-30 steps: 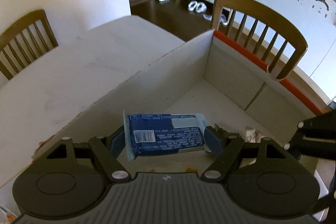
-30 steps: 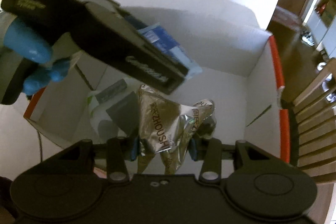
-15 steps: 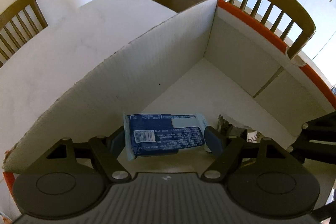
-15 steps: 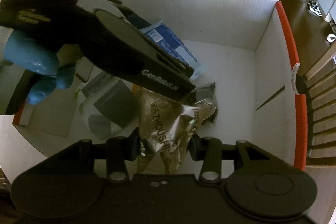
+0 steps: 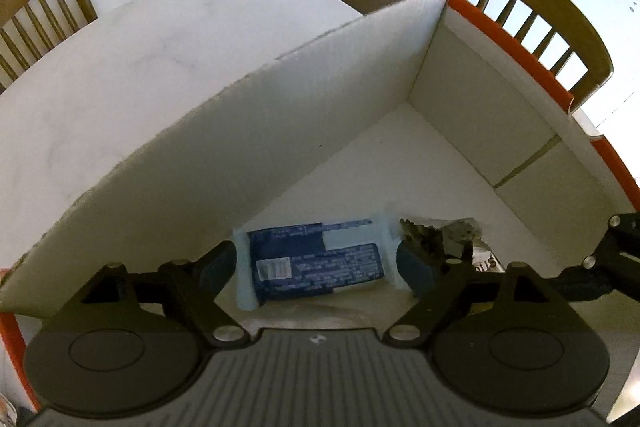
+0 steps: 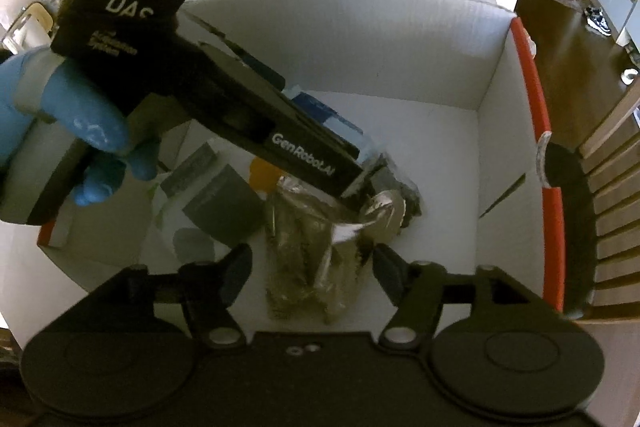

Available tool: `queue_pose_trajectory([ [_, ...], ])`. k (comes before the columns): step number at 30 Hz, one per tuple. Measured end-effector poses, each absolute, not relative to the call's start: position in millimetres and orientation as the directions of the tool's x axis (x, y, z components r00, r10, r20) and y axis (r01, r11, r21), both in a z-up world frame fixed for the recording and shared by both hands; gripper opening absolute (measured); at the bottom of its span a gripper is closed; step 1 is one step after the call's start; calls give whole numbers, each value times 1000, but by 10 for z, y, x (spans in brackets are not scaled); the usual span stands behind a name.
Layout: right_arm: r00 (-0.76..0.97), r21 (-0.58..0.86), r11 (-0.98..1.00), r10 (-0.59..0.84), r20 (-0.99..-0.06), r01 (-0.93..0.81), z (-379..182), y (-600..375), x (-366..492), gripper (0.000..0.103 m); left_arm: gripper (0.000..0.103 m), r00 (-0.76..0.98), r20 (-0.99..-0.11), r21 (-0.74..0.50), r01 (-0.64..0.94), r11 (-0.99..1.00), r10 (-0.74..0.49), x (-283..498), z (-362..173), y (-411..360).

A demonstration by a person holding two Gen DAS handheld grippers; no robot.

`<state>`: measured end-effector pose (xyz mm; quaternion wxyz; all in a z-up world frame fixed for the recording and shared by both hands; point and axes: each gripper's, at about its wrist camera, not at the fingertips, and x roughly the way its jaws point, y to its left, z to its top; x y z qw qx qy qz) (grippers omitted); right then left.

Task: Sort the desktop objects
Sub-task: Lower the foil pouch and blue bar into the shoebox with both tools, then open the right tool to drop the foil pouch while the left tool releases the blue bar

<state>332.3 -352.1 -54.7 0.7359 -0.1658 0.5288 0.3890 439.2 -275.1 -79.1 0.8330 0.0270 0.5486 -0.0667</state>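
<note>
A blue snack packet [image 5: 316, 263] lies on the floor of a white cardboard box [image 5: 280, 147] with an orange rim. My left gripper [image 5: 316, 267] hangs over it with its jaws opening, and a gap shows at each pad. Beside it, a crinkled silver foil packet [image 6: 312, 251] rests on the box floor. My right gripper [image 6: 312, 267] straddles it, jaws opening, pads clear of the foil. In the right wrist view the left gripper's black body [image 6: 248, 123] crosses the picture and hides most of the blue packet [image 6: 340, 123].
A white pouch with a grey panel [image 6: 216, 203] and something orange [image 6: 260, 171] lie in the box's left part. A blue-gloved hand [image 6: 80, 115] holds the left tool. Wooden chairs [image 5: 520, 7] stand round the white table [image 5: 160, 47].
Both pairs of jaws have spread. The blue packet and the foil packet have dropped out of their grips onto the box floor. The left gripper has sunk deeper into the box.
</note>
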Motion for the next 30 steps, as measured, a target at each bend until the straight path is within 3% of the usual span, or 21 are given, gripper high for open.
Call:
queue_pose_trajectory([
  [2,151,161,640,404,-902,-751,-511,-3547,3271,72,91,399,-913,-35,137,990,-87,4370,-745,-2730],
  [30,268,150,648,499,-824,-747,68,-3678,3160,77,92,573,-804,-111,122,986,-161,3322,176,-2466],
])
